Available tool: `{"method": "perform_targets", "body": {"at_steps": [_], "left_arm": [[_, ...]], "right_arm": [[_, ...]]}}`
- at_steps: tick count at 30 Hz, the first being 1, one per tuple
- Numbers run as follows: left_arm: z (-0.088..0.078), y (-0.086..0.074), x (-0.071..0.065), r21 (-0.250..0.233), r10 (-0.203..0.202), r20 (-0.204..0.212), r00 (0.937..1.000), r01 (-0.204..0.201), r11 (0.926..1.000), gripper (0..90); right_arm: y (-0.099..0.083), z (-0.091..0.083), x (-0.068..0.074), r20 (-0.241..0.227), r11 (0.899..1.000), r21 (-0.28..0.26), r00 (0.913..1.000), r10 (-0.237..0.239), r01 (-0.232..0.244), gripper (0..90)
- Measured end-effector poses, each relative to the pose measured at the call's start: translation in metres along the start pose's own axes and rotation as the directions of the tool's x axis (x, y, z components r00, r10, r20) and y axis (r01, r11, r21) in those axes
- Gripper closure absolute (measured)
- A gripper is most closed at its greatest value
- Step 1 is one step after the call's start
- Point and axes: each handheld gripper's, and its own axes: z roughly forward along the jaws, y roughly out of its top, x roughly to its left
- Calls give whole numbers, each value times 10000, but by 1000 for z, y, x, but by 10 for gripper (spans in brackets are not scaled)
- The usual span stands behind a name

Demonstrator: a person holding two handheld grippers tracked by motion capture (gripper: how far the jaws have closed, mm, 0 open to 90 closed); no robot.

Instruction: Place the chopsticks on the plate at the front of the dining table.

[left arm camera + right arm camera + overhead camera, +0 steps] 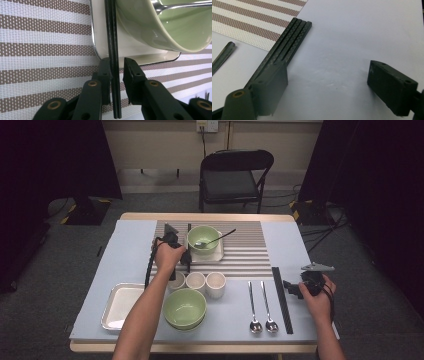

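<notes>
table [125, 240]: pale blue top, striped mat [250, 252] far centre | room: grey floor, black chair [235, 175] far | left gripper [117, 68]: spread around chopsticks [112, 42] | right gripper [324, 82]: spread, empty

Two green bowls – one on the small tray [218, 251] at 12 o'clock [202, 239], one at 6 o'clock [185, 308]. Three white cups [195, 282] in a row at the centre. Three spoons – two [262, 307] at 4 o'clock, one [215, 240] in the far bowl. Two trays, the larger [120, 306] at 8 o'clock. One striped placemat [245, 250]. One folding chair [232, 175] at 12 o'clock.
</notes>
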Motion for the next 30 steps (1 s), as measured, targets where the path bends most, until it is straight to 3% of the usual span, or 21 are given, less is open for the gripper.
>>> {"method": "perform_targets", "body": {"at_steps": [13, 18, 25, 27, 28, 30], "left_arm": [[-3, 1, 3, 21, -24, -56, 10000, 24, 10000, 793], [-4, 1, 3, -84, -128, 81, 9999, 129, 9999, 788], [-10, 1, 6, -122, 125, 219, 9997, -123, 9998, 773], [-11, 0, 5, -283, -94, 221, 9997, 100, 9995, 769], [-14, 1, 7, -255, 70, 154, 9999, -66, 9997, 768], [-15, 0, 7, -378, -18, 326, 9995, 30, 9993, 758]], "right_arm": [[0, 0, 0, -7, 10000, 1, 10000, 6, -6, 151], [0, 0, 0, -7, 10000, 3, 10000, -4, 4, 151], [0, 0, 0, -8, 10000, 4, 10000, 3, -3, 151], [0, 0, 0, -2, 10000, 3, 10000, 3, -3, 151], [0, 0, 0, -5, 10000, 4, 10000, 3, -3, 151], [0, 0, 0, 2, 10000, 6, 10000, -10, 10, 151]]}}
